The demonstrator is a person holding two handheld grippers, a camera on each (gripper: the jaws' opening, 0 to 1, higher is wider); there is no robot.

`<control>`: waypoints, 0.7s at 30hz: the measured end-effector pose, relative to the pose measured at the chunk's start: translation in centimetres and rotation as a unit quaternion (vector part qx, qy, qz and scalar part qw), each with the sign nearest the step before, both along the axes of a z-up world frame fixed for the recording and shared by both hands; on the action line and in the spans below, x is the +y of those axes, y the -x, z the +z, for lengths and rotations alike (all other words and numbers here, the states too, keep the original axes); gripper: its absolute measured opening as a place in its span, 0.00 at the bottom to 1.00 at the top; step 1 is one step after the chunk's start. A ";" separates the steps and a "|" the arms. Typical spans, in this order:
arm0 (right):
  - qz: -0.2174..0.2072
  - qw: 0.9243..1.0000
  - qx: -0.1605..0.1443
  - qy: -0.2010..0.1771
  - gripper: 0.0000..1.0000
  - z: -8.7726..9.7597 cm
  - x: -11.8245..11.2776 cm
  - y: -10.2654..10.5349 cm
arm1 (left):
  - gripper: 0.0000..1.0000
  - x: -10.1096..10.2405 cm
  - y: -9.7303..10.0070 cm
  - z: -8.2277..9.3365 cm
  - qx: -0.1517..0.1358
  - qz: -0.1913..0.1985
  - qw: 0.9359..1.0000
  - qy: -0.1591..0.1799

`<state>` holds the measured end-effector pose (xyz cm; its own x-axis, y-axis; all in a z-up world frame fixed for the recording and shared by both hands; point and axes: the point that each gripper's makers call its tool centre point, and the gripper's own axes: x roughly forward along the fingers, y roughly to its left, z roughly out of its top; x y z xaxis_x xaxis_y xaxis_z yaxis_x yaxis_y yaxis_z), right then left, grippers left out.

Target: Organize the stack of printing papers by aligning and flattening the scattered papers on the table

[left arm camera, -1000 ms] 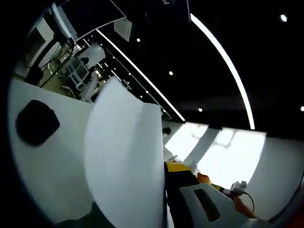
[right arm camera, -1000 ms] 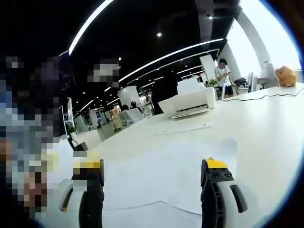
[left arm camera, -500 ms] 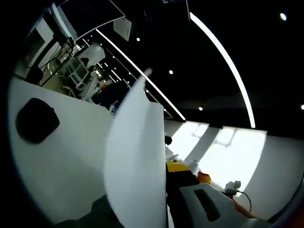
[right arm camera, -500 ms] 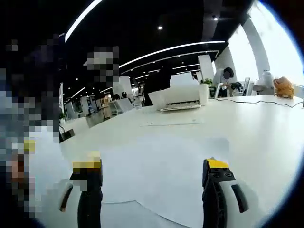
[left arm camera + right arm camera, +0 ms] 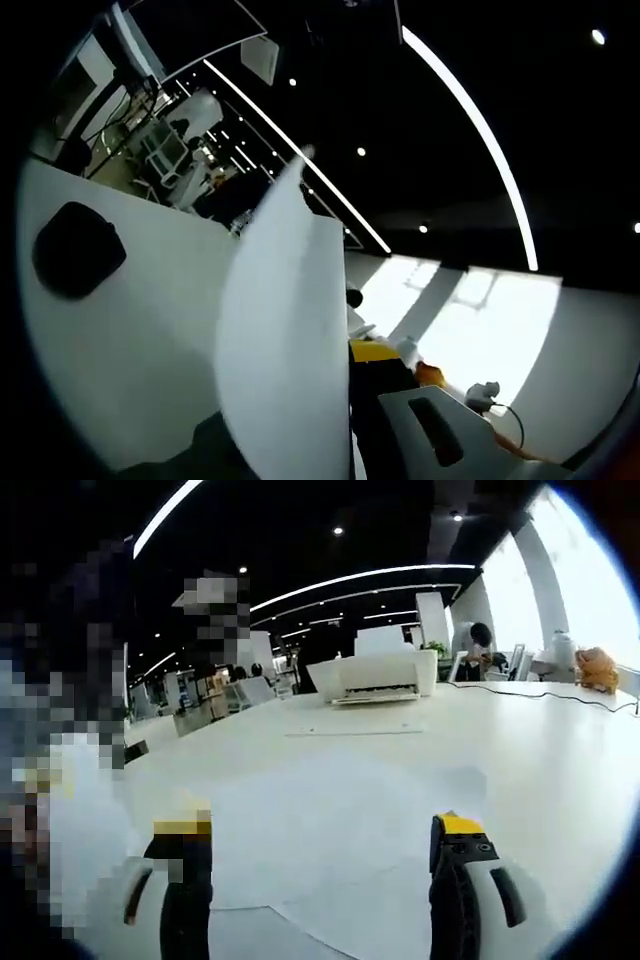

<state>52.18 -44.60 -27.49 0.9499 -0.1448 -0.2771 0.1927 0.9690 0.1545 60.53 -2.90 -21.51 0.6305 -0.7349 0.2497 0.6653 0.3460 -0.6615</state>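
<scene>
In the left gripper view a white sheet of paper (image 5: 285, 340) stands upright off the white table (image 5: 130, 340). My left gripper (image 5: 346, 356) is shut on its lower edge. Its yellow-tipped right jaw presses against the sheet, and the other jaw is hidden behind the paper. In the right gripper view several white sheets (image 5: 330, 825) lie loosely overlapped on the table (image 5: 540, 750). My right gripper (image 5: 320, 832) hovers low over them, open wide, with nothing between its fingers.
A white printer (image 5: 375, 675) stands at the far side of the table, with a single sheet (image 5: 350, 727) lying before it. A cable (image 5: 540, 695) runs toward an orange object (image 5: 598, 668). A person (image 5: 478, 645) stands at the back. A black oval object (image 5: 78, 252) lies on the table.
The sheet held by the left gripper has turned more edge-on and looks narrower than a second ago. The right gripper view has shifted toward the printer; its jaws stay open.
</scene>
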 end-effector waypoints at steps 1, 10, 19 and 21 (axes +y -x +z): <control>0.001 1.000 0.000 0.004 0.86 0.1 0.4 0.1 | 0.06 0.0 0.0 0.0 -0.001 0.000 1.000 0.000; -0.004 1.000 0.022 0.016 0.86 -1.1 0.3 0.0 | 0.06 -0.2 0.0 -0.2 -0.002 0.000 1.000 -0.001; -0.010 0.999 0.028 0.033 0.85 -2.0 -0.6 0.0 | 0.06 -0.4 0.0 -0.3 -0.001 -0.002 1.000 -0.003; -0.004 0.999 0.035 0.040 0.82 -2.3 -0.6 -0.1 | 0.06 -0.4 0.0 -0.3 -0.001 -0.002 1.000 -0.002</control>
